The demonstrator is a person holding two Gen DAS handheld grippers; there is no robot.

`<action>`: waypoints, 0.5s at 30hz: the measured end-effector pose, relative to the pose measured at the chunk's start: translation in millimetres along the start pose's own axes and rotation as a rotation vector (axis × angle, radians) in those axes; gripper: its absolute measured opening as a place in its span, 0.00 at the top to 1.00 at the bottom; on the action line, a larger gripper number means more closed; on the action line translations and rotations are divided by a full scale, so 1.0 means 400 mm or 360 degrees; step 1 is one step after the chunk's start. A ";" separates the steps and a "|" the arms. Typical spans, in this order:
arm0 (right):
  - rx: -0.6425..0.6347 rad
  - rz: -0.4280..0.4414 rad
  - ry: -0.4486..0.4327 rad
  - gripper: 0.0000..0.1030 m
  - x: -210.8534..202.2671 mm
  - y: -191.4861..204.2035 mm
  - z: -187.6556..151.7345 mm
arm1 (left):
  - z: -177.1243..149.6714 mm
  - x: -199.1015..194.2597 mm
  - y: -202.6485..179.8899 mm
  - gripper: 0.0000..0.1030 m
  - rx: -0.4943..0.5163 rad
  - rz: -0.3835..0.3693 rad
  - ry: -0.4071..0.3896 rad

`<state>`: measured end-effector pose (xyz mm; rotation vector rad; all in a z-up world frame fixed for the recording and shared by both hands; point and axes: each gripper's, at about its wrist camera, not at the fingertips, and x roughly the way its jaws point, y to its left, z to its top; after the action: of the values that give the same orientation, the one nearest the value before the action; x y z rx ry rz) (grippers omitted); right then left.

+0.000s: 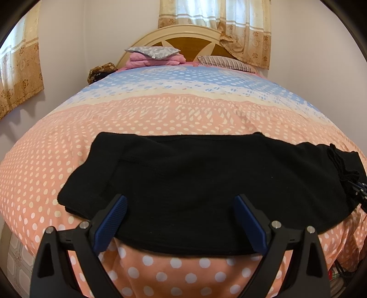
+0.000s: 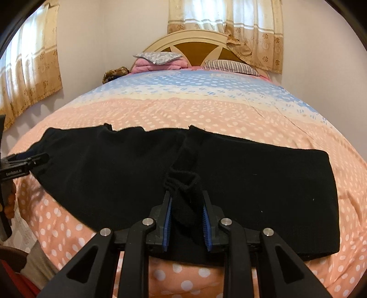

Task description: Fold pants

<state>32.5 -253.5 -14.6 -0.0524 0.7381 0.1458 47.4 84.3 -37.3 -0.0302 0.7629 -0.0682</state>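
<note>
Black pants [image 1: 195, 174] lie flat across the near part of the bed, also in the right wrist view [image 2: 252, 183]. My left gripper [image 1: 180, 201] is open, its blue pads wide apart just above the pants' near edge; it also shows at the left edge of the right wrist view [image 2: 34, 158]. My right gripper [image 2: 187, 194] is shut on a bunched fold of the black pants [image 2: 183, 201] near their middle. The right gripper's tip shows at the right edge of the left wrist view [image 1: 357, 190], at the bunched cloth.
The bed has a pink and blue polka-dot cover [image 1: 160, 110]. Pillows and a folded pink blanket [image 1: 153, 57] sit at the headboard [image 1: 183, 34]. Curtains [image 1: 218, 20] hang behind. Tiled floor [image 1: 16, 259] shows at lower left.
</note>
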 end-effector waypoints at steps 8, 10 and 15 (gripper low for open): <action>-0.0075 0.0156 -0.0183 0.84 -0.073 0.064 0.057 | -0.002 -0.001 -0.004 0.06 0.0004 -0.0011 0.0002; -0.0139 0.0177 -0.0148 0.84 -0.050 0.097 0.044 | -0.004 -0.002 -0.006 0.06 0.0013 -0.0009 0.0002; -0.0212 0.0225 -0.0033 0.75 0.016 0.130 -0.021 | 0.003 -0.007 -0.001 0.06 0.0011 -0.0009 -0.0006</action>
<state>23.8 -202.2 -24.7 -0.1253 0.7110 0.3296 46.2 84.0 -34.7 -0.0256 0.7588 -0.0761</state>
